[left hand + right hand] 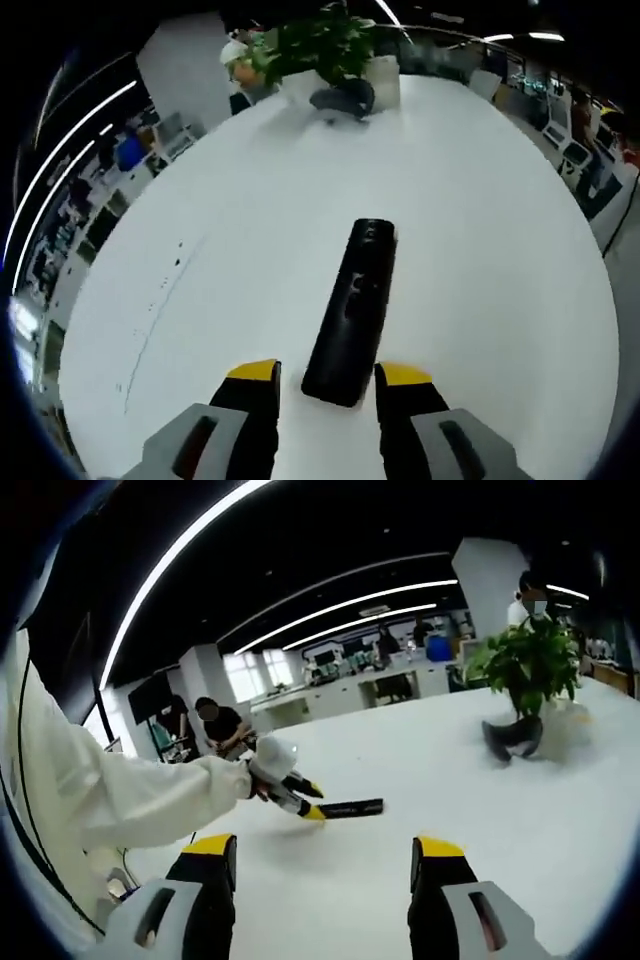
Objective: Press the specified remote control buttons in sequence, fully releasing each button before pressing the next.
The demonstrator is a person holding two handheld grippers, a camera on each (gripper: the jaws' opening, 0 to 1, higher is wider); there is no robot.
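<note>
In the left gripper view my left gripper (328,380) sits low over the white table (500,300), its yellow-tipped jaws spread to either side of the near end of the black remote control (354,310). I cannot tell whether the tips touch its sides or only flank it. The remote lies flat, well in from the table's edges, its length running away from me toward the far edge.

In the right gripper view my right gripper (325,865) hangs above the table with its jaws wide apart and nothing between them, well back from the remote, which lies further out with the left gripper at its end.

I judge this the steadying step, with no button pressed yet. Next I should bring the right gripper across and set one tip squarely on the first button.

At the far edge stand a potted plant (325,45) and a dark object (343,98) beside it.
</note>
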